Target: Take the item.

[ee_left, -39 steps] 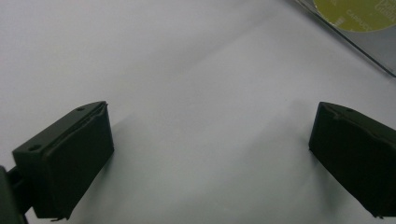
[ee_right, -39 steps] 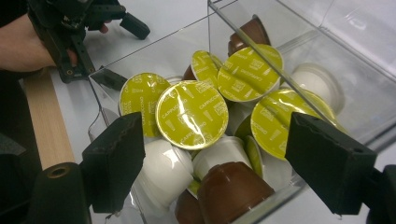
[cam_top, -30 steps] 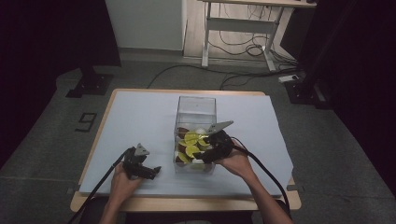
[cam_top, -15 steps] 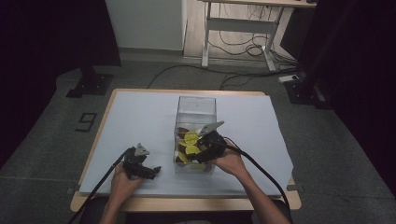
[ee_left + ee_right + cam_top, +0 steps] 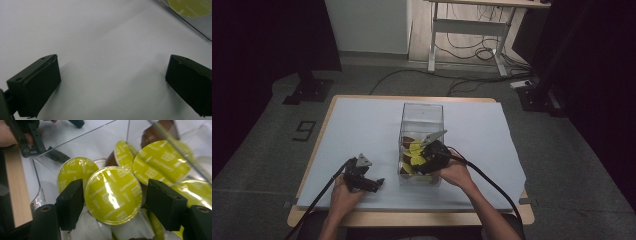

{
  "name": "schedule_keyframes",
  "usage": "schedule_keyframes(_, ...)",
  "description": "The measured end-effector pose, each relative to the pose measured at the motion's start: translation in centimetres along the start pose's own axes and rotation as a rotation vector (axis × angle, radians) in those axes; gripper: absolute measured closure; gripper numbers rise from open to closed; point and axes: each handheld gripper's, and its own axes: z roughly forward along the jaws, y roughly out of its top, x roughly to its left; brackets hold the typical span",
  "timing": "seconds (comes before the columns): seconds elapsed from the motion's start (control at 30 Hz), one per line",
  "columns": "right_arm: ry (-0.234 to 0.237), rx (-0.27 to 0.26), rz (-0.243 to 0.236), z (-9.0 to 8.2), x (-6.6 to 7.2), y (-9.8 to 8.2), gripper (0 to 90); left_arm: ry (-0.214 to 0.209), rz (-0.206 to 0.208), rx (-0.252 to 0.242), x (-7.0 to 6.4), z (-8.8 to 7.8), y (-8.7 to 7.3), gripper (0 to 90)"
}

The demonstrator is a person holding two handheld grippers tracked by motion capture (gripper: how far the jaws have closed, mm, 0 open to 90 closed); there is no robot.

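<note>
A clear plastic box (image 5: 422,112) stands mid-table with several green-lidded coffee capsules (image 5: 414,149) and some brown ones inside. My right gripper (image 5: 419,162) reaches into the box. In the right gripper view its jaws (image 5: 115,200) straddle one green capsule (image 5: 113,187). They have just been closing, with the left pad at the lid's rim and a thin gap at the right pad. My left gripper (image 5: 373,184) rests on the white table cover left of the box. It is open (image 5: 112,82) with nothing between its fingers.
The box's lower corner (image 5: 190,22) lies just ahead of the left gripper. The table's wooden front edge (image 5: 15,182) runs close behind the box. Cables trail from both grippers toward the person. Bare white cover (image 5: 362,125) spreads left of and beyond the box.
The right gripper has shifted slightly left and sunk deeper into the box among the capsules. The left gripper has not moved.
</note>
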Motion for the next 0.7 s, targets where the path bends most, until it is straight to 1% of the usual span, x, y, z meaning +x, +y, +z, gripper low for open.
schedule_keyframes(0.03, 0.005, 0.009, -0.002, 0.17, -0.01, 0.01, 30.7, 0.000, 0.000, 0.000, 0.00, 0.00, 0.00, 0.0)
schedule_keyframes(0.07, -0.014, 0.020, -0.019, 0.37, 0.13, 0.05, 31.2, 0.000, 0.000, 0.000, 0.00, 0.00, 0.00, 0.0)
schedule_keyframes(0.23, -0.008, 0.019, -0.013, 0.41, 0.08, 0.17, 32.5, 0.000, 0.000, 0.000, 0.00, 0.00, 0.00, 0.0)
schedule_keyframes(0.33, -0.014, 0.027, -0.018, 0.42, 0.14, 0.21, 33.3, 0.000, 0.000, 0.000, 0.00, 0.00, 0.00, 0.0)
schedule_keyframes(0.43, -0.021, 0.039, -0.034, 0.49, 0.21, 0.26, 35.7, 0.000, 0.000, 0.000, 0.00, 0.00, 0.00, 0.0)
schedule_keyframes(0.47, -0.021, 0.039, -0.034, 0.49, 0.21, 0.26, 35.7, 0.000, 0.000, 0.000, 0.00, 0.00, 0.00, 0.0)
schedule_keyframes(0.5, -0.013, 0.048, -0.030, 0.47, 0.27, 0.34, 37.6, 0.000, 0.000, 0.000, 0.00, 0.00, 0.00, 0.0)
schedule_keyframes(0.6, -0.018, 0.052, -0.027, 0.53, 0.33, 0.36, 37.9, 0.000, 0.000, 0.000, 0.00, 0.00, 0.00, 0.0)
schedule_keyframes(0.7, -0.017, 0.056, -0.013, 0.52, 0.33, 0.43, 38.2, 0.000, 0.000, 0.000, 0.00, 0.00, 0.00, 0.0)
